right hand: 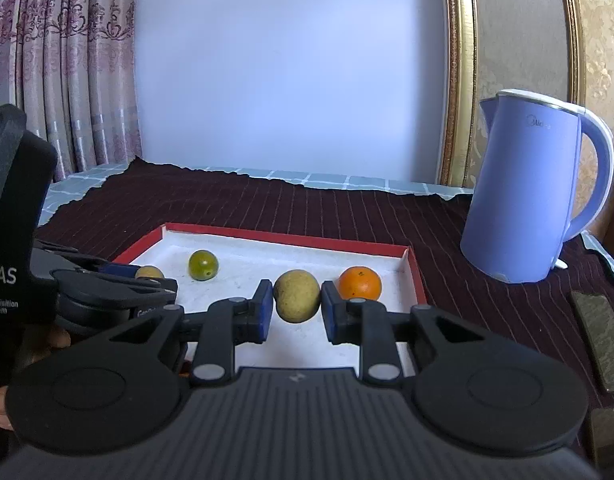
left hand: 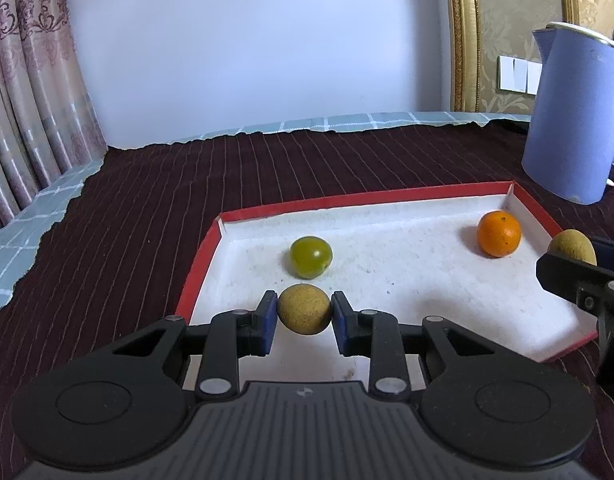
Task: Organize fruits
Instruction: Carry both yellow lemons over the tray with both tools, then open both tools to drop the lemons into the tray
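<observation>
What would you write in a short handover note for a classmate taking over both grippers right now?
Left gripper: shut on a brownish-yellow fruit, held over the near left part of the red-rimmed tray.
Right gripper: shut on a second brownish-yellow fruit, over the tray's near right.
Already lying in the tray: green fruit towards the left, orange in the far right corner.
Left to do: set both held fruits down in the tray, probably, and open the jaws.
The blue kettle stands outside the tray; leave it.

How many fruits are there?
4. A green fruit and an orange lie in the red-edged tray. The left gripper holds one tan fruit; the right gripper holds another tan fruit. None looks hidden.
</observation>
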The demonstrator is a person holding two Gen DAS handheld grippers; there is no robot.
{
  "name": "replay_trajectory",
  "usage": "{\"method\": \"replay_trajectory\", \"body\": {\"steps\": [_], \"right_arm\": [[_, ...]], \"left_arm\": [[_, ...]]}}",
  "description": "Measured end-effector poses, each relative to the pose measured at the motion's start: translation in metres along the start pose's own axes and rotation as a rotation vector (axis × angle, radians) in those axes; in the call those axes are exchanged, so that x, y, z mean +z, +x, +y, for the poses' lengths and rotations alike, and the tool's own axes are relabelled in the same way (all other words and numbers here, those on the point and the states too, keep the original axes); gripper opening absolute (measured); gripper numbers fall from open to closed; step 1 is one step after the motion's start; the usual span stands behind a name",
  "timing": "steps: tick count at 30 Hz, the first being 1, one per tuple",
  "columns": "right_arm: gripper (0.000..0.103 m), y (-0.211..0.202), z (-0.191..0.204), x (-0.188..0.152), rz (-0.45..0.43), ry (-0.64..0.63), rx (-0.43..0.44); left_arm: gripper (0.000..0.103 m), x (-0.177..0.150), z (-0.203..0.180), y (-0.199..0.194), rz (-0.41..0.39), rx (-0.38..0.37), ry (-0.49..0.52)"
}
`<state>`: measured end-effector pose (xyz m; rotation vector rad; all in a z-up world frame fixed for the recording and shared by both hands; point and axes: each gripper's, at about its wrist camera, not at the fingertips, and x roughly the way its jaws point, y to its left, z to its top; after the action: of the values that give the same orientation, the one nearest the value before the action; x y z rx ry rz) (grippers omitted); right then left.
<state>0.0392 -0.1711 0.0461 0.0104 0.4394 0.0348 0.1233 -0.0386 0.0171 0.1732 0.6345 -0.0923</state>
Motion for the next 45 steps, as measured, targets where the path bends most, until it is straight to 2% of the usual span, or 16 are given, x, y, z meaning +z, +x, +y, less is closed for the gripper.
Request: {"method": "replay_trajectory", "body": {"steps": [18, 32, 40, 45], "right_arm": [[0.024, 0.043, -0.014, 0.013, 0.051, 0.010, -0.032], [0.024, 0.061, -0.018, 0.019, 0.070, 0.027, -0.049], [0.025, 0.077, -0.020, 0.024, 0.087, 0.031, -0.092], [0.043, 0.076, -0.021, 0.021, 0.084, 0.026, -0.114]], "left_arm": [[0.028, 0.017, -0.012, 0.030, 0.016, 0.029, 0.023], [0.028, 0.025, -0.022, 0.047, 0.029, 0.045, 0.042], [0.028, 0.034, -0.026, 0.057, 0.031, 0.057, 0.049], [0.028, 0.036, -0.028, 0.059, 0.024, 0.053, 0.056]]}}
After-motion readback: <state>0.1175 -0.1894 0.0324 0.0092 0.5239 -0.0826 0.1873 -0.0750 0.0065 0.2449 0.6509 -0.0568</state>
